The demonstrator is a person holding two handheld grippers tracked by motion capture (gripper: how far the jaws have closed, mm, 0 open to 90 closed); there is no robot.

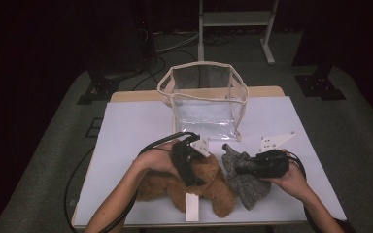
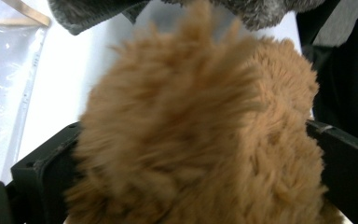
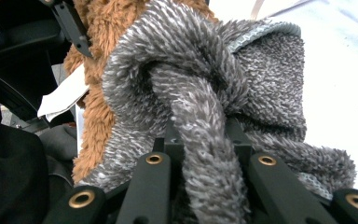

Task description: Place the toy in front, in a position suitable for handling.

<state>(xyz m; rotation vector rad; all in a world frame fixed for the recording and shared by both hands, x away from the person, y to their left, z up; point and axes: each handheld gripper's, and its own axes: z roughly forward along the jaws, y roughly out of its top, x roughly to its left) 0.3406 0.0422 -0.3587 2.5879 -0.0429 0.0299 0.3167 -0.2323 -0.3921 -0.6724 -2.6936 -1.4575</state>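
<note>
Landmark: clear plastic bag (image 1: 209, 99) with cream trim, standing open at the far middle of the white table cover (image 1: 126, 131).

Brown fuzzy cloth (image 1: 209, 187) lies heaped on the cover just in front of the bag, toward the person. White label tag (image 1: 192, 206) sticks out of its near edge; no writing readable on it. Same tag shows in the right gripper view (image 3: 63, 95), blank.

Grey fuzzy cloth (image 1: 245, 179) lies in front of the bag too, right of the brown one and touching it.

Left gripper (image 1: 189, 167) is on top of the brown cloth. Left gripper view: jaws spread wide, brown pile (image 2: 200, 135) bulging between them and hiding the pads, so a firm hold cannot be told.

Right gripper (image 1: 243, 169) is on the grey cloth. Right gripper view: jaws nearly closed, pinching a rolled fold of grey cloth (image 3: 205, 154).

Beyond the bag: dark floor, cables, white stand legs (image 1: 235, 22).
</note>
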